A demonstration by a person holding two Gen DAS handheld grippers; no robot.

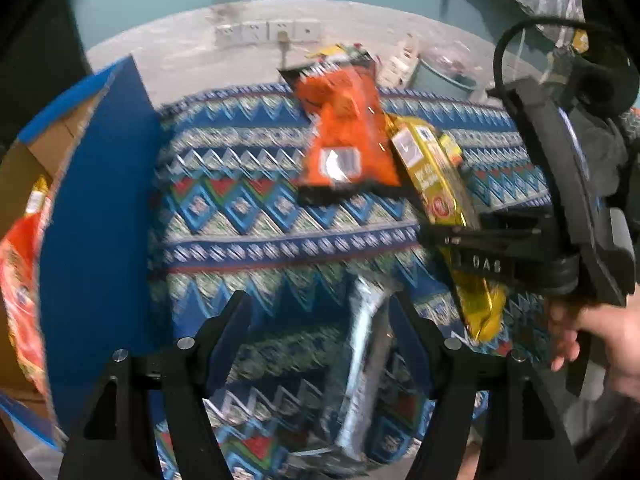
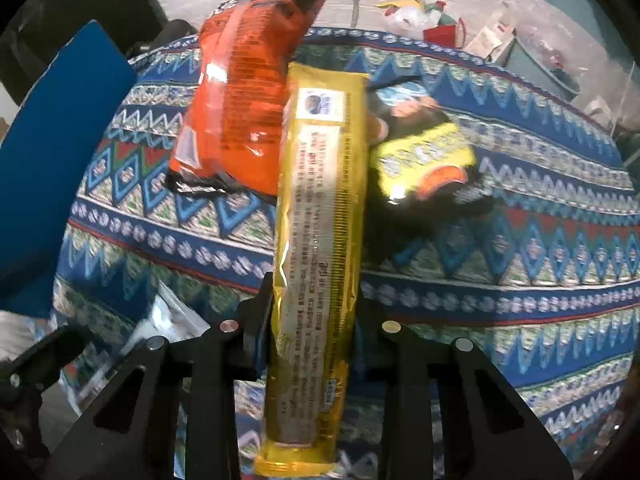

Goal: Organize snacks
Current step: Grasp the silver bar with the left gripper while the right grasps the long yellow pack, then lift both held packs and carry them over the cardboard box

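Observation:
My right gripper (image 2: 314,292) is shut on a long yellow packet (image 2: 324,184), gripping it near its lower end, and the packet points away over the patterned tablecloth (image 2: 520,240). In the left wrist view the same gripper (image 1: 460,236) holds the yellow packet (image 1: 432,172) at the right. My left gripper (image 1: 318,300) is open just above the cloth. A silver packet (image 1: 366,360) lies between its fingers, close to the right one. An orange bag (image 1: 344,128) lies further back, beside the yellow packet. A yellow-and-black bag (image 2: 424,156) lies to the right of it.
A blue cardboard box (image 1: 96,208) stands open at the left, with a red-orange snack bag (image 1: 24,300) inside. A person's hand (image 1: 592,336) holds the right gripper's handle. Wall sockets (image 1: 268,32) and a cluttered bin (image 2: 440,24) lie beyond the table's far edge.

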